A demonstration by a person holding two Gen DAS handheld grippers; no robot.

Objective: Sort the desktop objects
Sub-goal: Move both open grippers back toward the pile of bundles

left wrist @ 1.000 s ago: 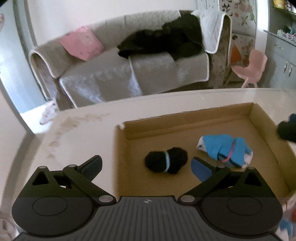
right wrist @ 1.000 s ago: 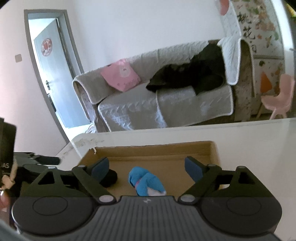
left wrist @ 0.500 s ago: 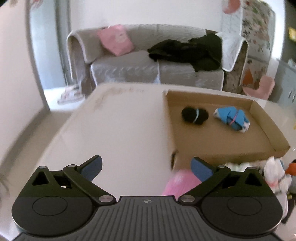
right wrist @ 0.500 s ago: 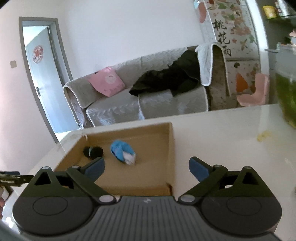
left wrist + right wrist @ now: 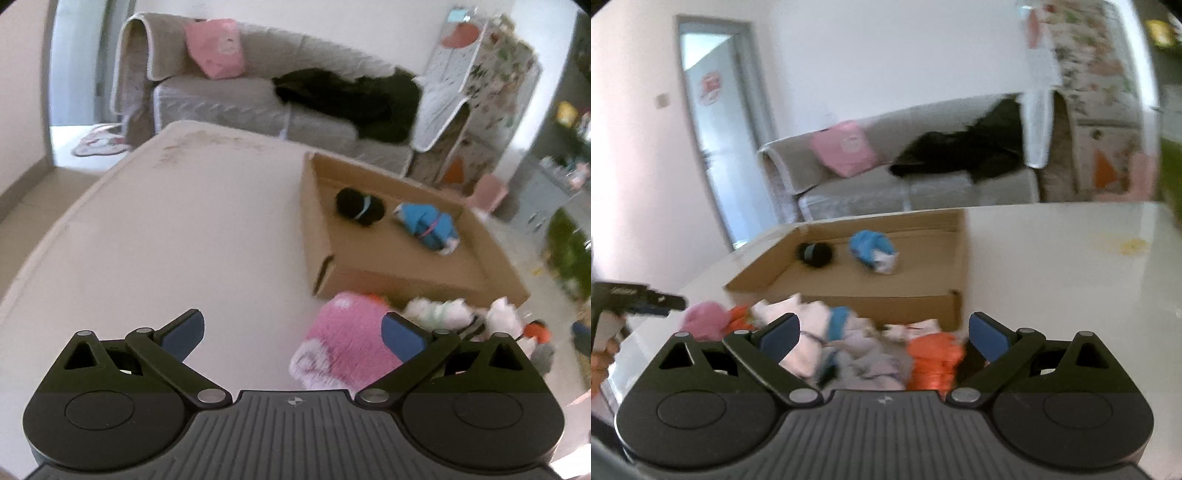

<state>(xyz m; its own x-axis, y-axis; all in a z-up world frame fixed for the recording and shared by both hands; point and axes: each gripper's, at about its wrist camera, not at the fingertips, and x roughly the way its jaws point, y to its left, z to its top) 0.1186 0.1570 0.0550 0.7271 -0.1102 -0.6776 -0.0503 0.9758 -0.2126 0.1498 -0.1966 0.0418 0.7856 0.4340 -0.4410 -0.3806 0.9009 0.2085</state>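
A shallow cardboard box [image 5: 406,269] [image 5: 879,293] lies on the white table and holds a black sock roll [image 5: 358,206] [image 5: 816,254] and a blue sock roll [image 5: 428,227] [image 5: 873,251]. A pile of rolled socks lies in front of the box: a pink one [image 5: 343,339] [image 5: 705,319], white ones [image 5: 443,310], an orange one [image 5: 932,356] and others. My left gripper [image 5: 291,332] is open and empty, just left of the pink roll. My right gripper [image 5: 882,332] is open and empty above the pile. The left gripper shows at the left edge of the right wrist view [image 5: 639,299].
A grey sofa [image 5: 240,96] with a pink cushion and black clothes stands behind the table. A doorway [image 5: 716,133] is at the back left. A yellowish stain [image 5: 1130,245] marks the table at the right. Bare table [image 5: 166,236] spreads left of the box.
Both grippers have pulled back from over the box toward the near table edge. The sock pile in front of the box has come into view. Both stay open and empty.
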